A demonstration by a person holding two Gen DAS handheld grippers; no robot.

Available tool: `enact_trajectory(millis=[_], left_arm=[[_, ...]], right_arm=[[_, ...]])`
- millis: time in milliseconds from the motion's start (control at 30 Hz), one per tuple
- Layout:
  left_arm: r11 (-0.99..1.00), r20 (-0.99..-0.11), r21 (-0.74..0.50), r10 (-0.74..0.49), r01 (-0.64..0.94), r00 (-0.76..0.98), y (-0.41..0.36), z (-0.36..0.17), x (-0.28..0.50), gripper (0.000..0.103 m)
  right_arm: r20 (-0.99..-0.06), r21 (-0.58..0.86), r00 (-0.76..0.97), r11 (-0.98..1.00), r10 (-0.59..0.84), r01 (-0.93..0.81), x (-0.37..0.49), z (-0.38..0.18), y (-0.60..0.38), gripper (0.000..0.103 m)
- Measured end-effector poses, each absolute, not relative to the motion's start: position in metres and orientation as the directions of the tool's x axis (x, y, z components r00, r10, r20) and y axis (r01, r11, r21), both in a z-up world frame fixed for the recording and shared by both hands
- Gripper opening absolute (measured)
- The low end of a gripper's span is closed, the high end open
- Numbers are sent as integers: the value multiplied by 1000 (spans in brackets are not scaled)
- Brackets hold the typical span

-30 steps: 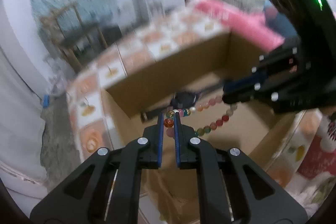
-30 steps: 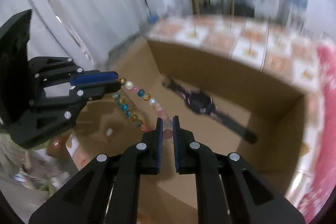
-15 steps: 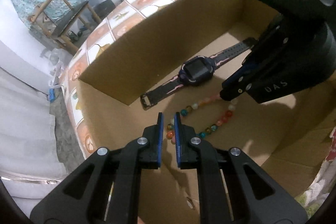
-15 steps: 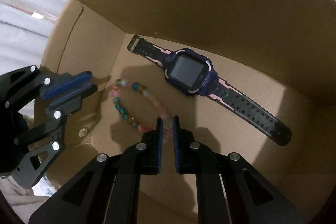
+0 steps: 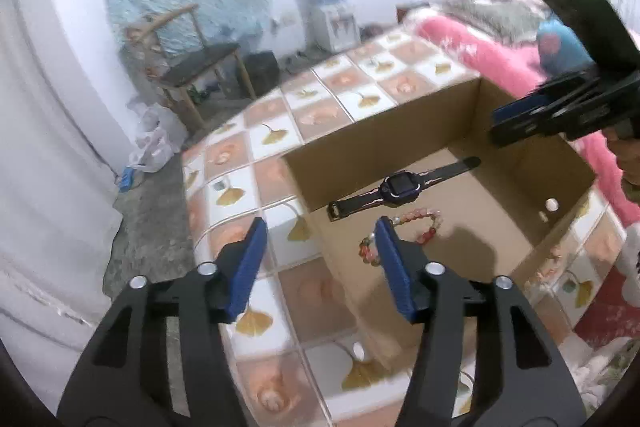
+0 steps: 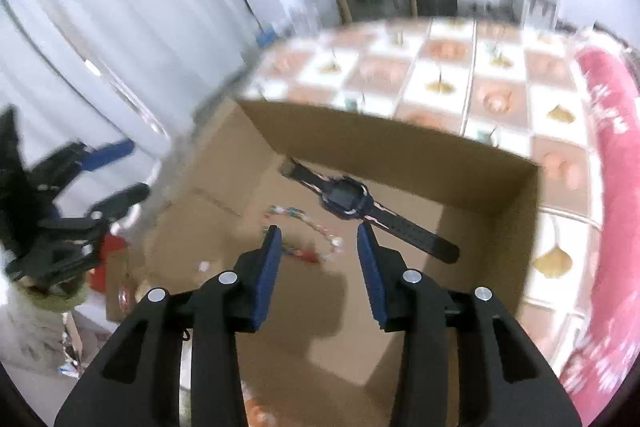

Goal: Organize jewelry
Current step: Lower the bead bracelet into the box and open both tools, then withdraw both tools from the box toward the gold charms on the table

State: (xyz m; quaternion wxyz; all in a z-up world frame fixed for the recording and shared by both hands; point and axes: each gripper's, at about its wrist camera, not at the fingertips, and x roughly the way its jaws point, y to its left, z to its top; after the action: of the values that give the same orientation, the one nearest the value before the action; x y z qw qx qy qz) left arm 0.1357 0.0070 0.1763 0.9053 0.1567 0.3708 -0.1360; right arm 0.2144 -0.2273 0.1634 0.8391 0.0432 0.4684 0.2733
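Both jaws just opened empty: left gripper [image 5: 318, 227] wide, right gripper [image 6: 318, 233] moderately open, so the bead bracelet [image 5: 400, 231] they carried now lies released on the cardboard box [image 5: 384, 131] floor beside the watch [image 5: 400, 185], that placement apparently done.

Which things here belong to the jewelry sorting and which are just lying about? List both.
Part of the job:
beaded bracelet, on the floor of the cardboard box
watch, beside it in the box

Lying about:
pink blanket
wooden chair
water dispenser
plastic bag
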Motion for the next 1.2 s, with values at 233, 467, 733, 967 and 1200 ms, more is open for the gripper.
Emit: enact_trajectory(millis=[233, 467, 733, 967, 1200], left_arm=[[947, -686, 140, -118, 290, 718, 37, 155, 62, 64], [939, -755, 60, -179, 339, 630, 20, 93, 24, 64], [933, -747, 35, -214, 358, 630, 0, 65, 54, 64], [951, -729, -15, -222, 310, 647, 7, 68, 82, 64], [956, -716, -11, -211, 292, 665, 5, 64, 94, 64]], right_arm=[[-677, 361, 488, 826, 552, -433, 107, 149, -237, 45], [-750, 444, 382, 839, 540, -314, 73, 73, -211, 45], [-815, 341, 455, 932, 358, -123, 113, 49, -227, 45], [-798, 365, 483, 927, 361, -89, 138, 44, -235, 45], [-775, 377, 505, 919, 380, -112, 134, 53, -238, 45]])
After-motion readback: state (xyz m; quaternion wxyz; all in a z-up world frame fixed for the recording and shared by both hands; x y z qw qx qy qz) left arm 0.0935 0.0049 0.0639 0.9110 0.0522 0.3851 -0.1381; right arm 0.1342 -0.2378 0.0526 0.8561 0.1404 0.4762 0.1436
